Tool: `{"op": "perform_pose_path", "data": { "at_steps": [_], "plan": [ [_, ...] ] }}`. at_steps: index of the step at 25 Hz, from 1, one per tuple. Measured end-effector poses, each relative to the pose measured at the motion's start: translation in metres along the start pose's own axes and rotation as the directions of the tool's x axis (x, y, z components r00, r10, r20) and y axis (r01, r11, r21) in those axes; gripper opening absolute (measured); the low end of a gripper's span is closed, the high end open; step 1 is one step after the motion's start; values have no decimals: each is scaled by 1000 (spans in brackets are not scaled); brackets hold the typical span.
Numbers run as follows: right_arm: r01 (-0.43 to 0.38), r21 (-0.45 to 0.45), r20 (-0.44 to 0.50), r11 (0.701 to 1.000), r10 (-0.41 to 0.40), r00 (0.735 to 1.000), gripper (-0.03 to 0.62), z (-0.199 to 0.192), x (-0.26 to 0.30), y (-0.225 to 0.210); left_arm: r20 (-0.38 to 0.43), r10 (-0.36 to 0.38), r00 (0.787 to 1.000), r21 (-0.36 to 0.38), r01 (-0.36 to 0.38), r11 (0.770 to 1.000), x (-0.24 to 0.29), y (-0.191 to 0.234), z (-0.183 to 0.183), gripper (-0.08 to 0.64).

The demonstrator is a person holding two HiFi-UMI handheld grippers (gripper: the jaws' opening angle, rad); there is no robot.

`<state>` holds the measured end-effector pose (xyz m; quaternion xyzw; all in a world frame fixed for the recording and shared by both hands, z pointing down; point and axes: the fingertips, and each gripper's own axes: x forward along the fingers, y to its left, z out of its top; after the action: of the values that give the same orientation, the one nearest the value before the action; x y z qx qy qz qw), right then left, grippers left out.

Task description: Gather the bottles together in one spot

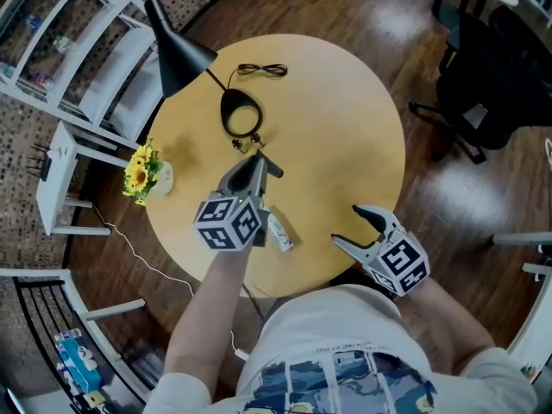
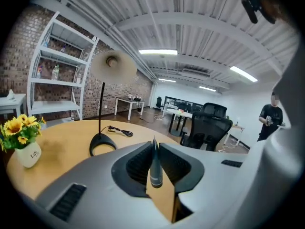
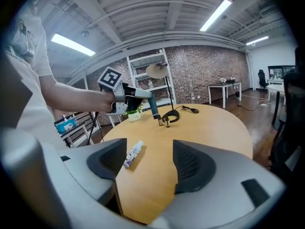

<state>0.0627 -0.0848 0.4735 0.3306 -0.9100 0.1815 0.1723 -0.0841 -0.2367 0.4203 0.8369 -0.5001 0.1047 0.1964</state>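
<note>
Round wooden bench [image 1: 345,119]: the bottles are scattered and not yet gathered.

Black desk lamp [image 1: 181,59] stands at the far side, its ring base [image 1: 225,113] just beside two small upright bottles [image 3: 160,120].

Risk: the left gripper [image 1: 257,160] points at that pair with its jaws pressed together and nothing seen between them. Closed tips pushing in could topple the small bottles or knock them against the lamp base.

Right gripper [image 1: 345,222] is at the near edge, jaws wide apart and empty.

White bottle [image 1: 280,230] lies on its side between the two grippers. It is beside the left gripper's marker cube and behind the left jaws. It is ahead and to the left of the right jaws, not yet between them.

Risk: a one-sided nudge may roll it toward the near edge.
</note>
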Motion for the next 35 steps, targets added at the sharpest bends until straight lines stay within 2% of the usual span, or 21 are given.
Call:
{"op": "perform_pose_path", "data": {
  "at_steps": [3,8,12,17,23,35],
  "plan": [
    [8,28,-2,1000,-8,1000,325,-4,2,-11,-5,62,998,17,-62,998,33,15,-3,44],
    [20,82,-20,996,-19,1000,325,-17,5,-32,-30,120,992,60,-118,991,85,38,-7,44],
    [48,116,-54,992,-42,998,325,-31,-2,-58,-28,180,983,116,-176,978,126,54,-9,44],
    [77,179,-85,981,-62,994,325,-52,-1,-75,-23,235,972,132,-230,964,159,78,-25,44],
    [100,226,-127,969,-72,989,325,-71,0,-83,-28,256,966,134,-250,959,181,93,-46,44],
    [124,232,-155,965,-90,984,325,-84,-8,-96,-31,272,962,166,-264,950,195,94,-63,48]
  ]
}}
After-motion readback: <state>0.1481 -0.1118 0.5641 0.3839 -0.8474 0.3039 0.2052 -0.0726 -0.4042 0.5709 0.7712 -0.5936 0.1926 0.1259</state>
